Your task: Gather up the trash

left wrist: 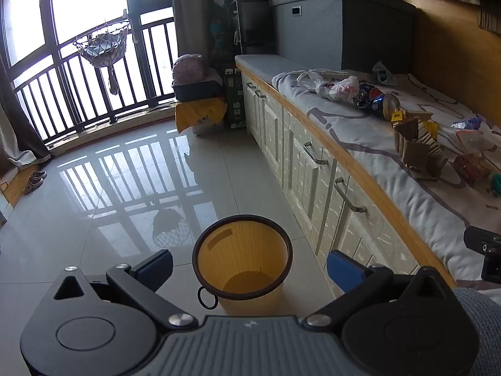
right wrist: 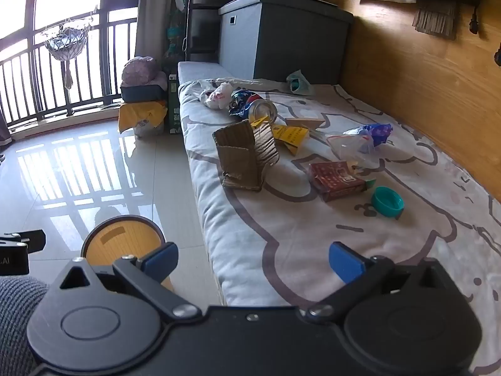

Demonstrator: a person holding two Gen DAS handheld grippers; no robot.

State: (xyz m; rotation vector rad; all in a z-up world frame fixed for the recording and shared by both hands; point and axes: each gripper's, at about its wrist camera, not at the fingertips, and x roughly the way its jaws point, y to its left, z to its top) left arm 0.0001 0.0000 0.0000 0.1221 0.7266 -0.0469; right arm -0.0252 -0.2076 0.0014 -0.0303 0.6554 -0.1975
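Note:
A yellow waste bin (left wrist: 242,258) with a dark rim stands on the tiled floor beside the bench; my left gripper (left wrist: 250,266) hangs open above it, holding nothing. Trash lies scattered on the cushioned bench: torn cardboard (right wrist: 242,156), a crushed blue can (right wrist: 252,106), a yellow packet (right wrist: 289,134), a red box (right wrist: 336,180), a teal cap (right wrist: 386,202), a clear plastic bag (right wrist: 357,144) and a white crumpled bag (right wrist: 219,95). My right gripper (right wrist: 253,261) is open over the bench's near edge, short of the trash. The bin (right wrist: 123,239) shows at its lower left.
A grey storage box (right wrist: 281,34) stands at the bench's far end against the wooden wall (right wrist: 422,87). White cabinet doors with metal handles (left wrist: 313,153) run below the bench. A covered stack (left wrist: 197,94) and a balcony railing (left wrist: 78,87) lie beyond the floor.

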